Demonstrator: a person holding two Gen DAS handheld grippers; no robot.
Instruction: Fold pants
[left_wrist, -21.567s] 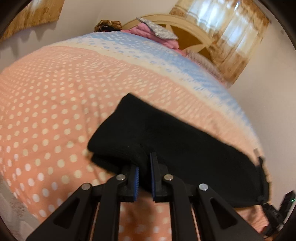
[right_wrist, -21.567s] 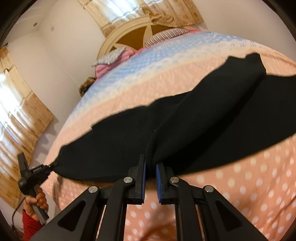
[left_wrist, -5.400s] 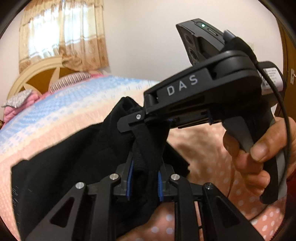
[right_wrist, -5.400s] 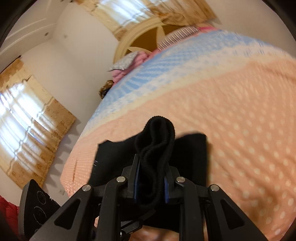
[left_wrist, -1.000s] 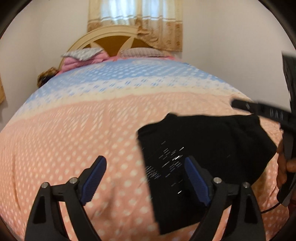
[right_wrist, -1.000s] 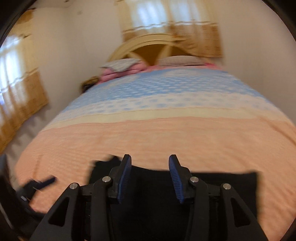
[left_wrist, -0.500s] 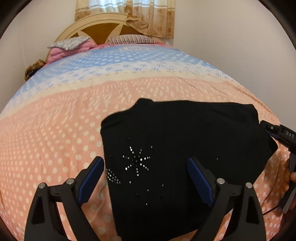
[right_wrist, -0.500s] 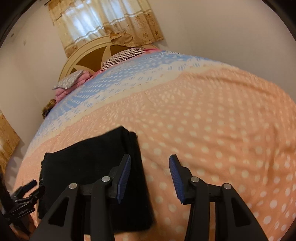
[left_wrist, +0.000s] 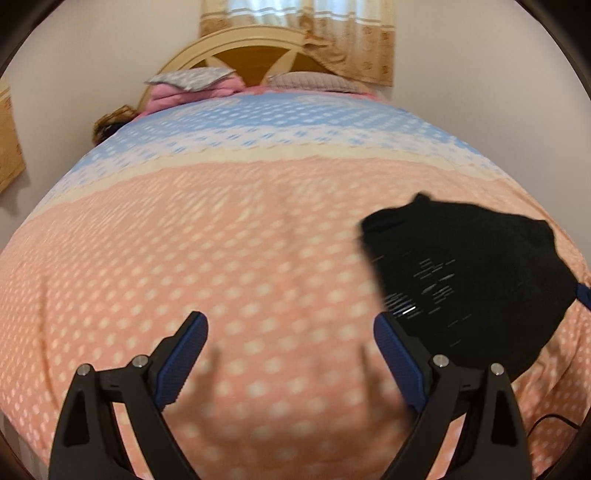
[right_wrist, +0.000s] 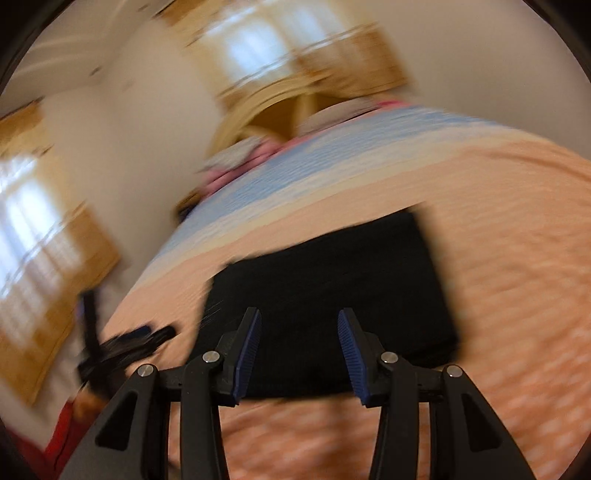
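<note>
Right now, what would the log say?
pants: folded on bedspread | left gripper: open, empty | right gripper: open, empty

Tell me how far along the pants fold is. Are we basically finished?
Nearly done, it seems. The black pants lie on the polka-dot bedspread as a compact rectangle, so the folding looks complete. Nothing is in hand: the left tongs and right tongs are both open, holding nothing. What may be left is squaring up the bundle; the right view is too blurred to judge its edges.

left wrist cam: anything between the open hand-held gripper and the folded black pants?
Nothing: only bare peach polka-dot bedspread separates the left hand-held gripper from the folded black pants, in the left wrist view.
</note>
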